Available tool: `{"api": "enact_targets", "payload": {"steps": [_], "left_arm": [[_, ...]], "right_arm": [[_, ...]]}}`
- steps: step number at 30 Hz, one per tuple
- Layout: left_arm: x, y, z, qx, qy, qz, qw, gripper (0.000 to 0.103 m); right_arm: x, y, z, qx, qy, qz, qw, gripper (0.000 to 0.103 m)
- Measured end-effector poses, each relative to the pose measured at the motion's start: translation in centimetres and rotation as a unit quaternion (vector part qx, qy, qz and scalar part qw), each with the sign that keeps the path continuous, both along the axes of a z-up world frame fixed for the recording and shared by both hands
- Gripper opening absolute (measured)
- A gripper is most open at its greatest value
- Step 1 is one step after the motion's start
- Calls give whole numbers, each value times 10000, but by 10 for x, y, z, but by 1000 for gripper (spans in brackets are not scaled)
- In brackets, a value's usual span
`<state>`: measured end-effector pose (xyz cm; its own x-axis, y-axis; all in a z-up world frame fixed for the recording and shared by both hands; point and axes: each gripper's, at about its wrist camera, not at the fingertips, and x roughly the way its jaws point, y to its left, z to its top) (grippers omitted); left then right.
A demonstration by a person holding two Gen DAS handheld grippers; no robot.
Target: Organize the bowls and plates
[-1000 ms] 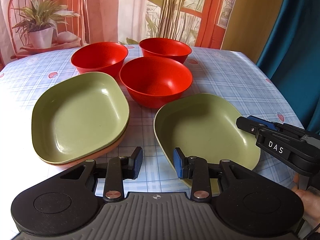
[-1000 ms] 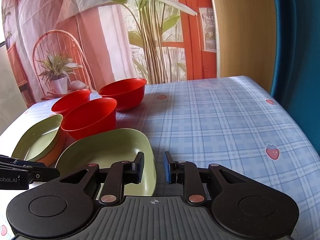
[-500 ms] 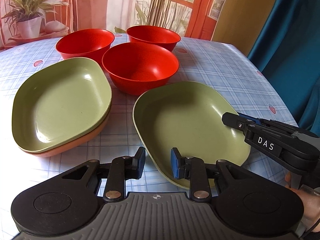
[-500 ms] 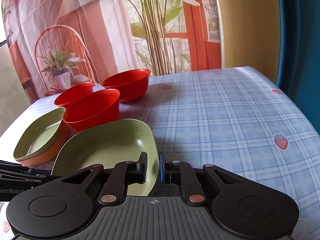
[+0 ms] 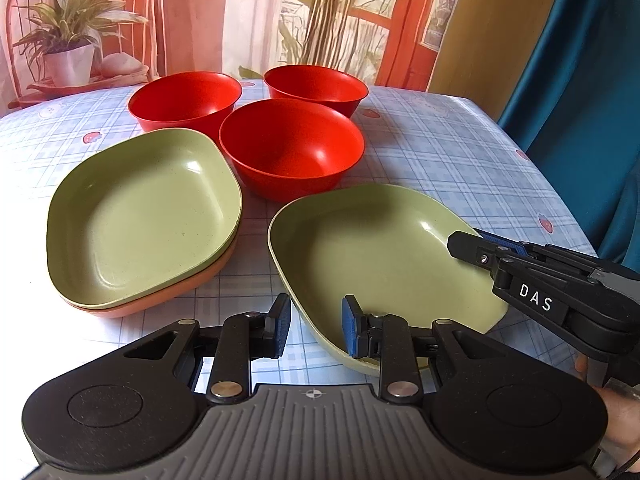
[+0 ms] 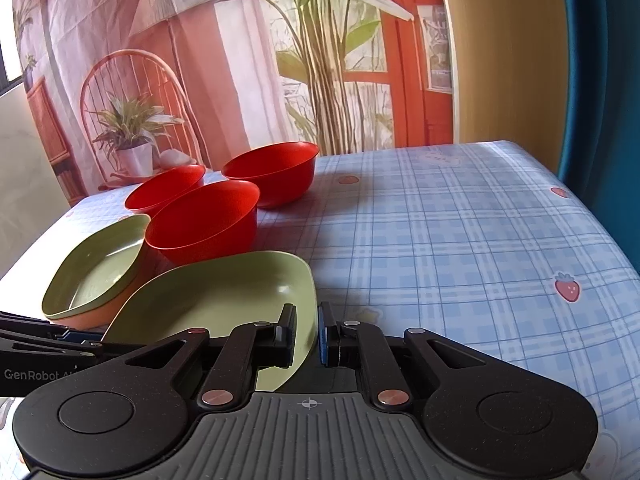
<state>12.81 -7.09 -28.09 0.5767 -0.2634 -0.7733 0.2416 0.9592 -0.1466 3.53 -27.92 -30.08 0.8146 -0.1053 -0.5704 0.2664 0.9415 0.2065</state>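
On the checked surface (image 5: 460, 160) our loose green plate (image 5: 380, 256) lies right of the stacked plates (image 5: 140, 220), its long axis running away from us. Our right gripper (image 6: 306, 334) has its fingers clenched on the plate's near-right rim; our left gripper (image 5: 316, 326) hangs released, straddling the near-left rim. We judge the stack lies leftward, nearer our left hand.
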Motion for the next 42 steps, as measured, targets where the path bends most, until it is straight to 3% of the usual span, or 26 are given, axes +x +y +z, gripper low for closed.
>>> {"api": "enact_targets", "payload": {"steps": [28, 42], "left_arm": [[-20, 38, 42, -427, -591, 323, 9968, 29], [-2, 104, 56, -423, -860, 968, 9907, 29]], "right_arm": [[3, 32, 52, -239, -324, 165, 9991, 11], [66, 80, 64, -217, -392, 785, 9959, 11]]}}
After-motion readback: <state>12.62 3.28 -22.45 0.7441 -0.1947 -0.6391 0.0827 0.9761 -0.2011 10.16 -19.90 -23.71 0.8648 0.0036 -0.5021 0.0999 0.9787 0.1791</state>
